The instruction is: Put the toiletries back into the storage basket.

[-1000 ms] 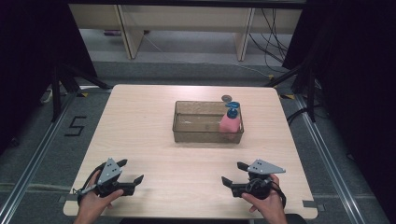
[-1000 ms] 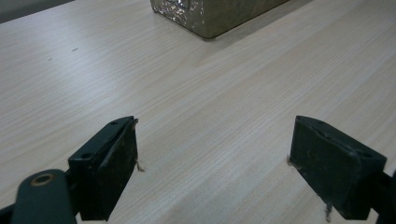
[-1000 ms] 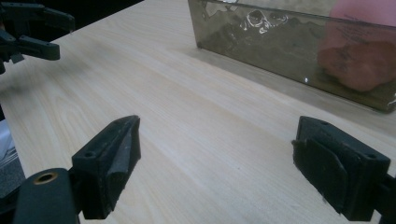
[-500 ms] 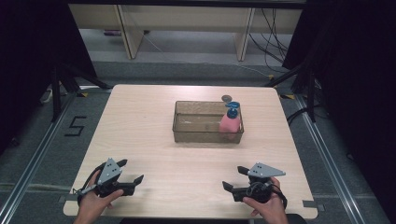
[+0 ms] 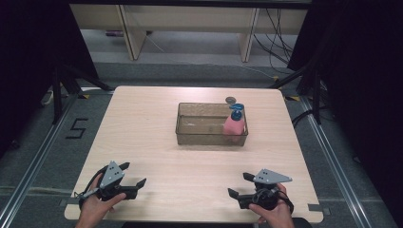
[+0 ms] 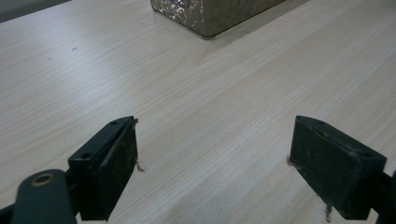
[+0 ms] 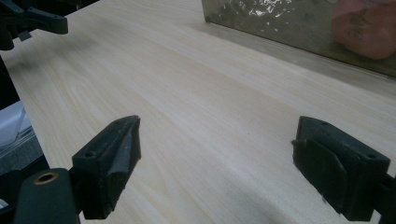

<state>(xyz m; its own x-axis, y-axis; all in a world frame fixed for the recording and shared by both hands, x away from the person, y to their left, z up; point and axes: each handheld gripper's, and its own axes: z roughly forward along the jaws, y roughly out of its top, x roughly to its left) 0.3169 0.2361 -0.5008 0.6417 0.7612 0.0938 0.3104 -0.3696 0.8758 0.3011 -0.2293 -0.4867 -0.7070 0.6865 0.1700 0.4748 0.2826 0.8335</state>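
Note:
A clear brownish bin (image 5: 211, 124) stands mid-table, a little right of centre. Inside its right end a pink bottle (image 5: 234, 125) with a blue cap stands upright. In the right gripper view the bin (image 7: 280, 21) and the pink bottle (image 7: 366, 25) show through the wall. The bin's corner (image 6: 210, 16) appears at the top of the left gripper view. My left gripper (image 5: 132, 174) rests open near the front left edge, nothing between its jaws. My right gripper (image 5: 240, 185) is open near the front right edge, also empty. Both are well short of the bin.
A small round dark object (image 5: 231, 99) lies on the table (image 5: 142, 123) just behind the bin. The other gripper (image 7: 30, 21) shows at the far left in the right gripper view. Floor tape, shelving legs and cables surround the table.
The right gripper has shifted slightly down toward the front edge. The left gripper, the bin and the bottle have stayed put.

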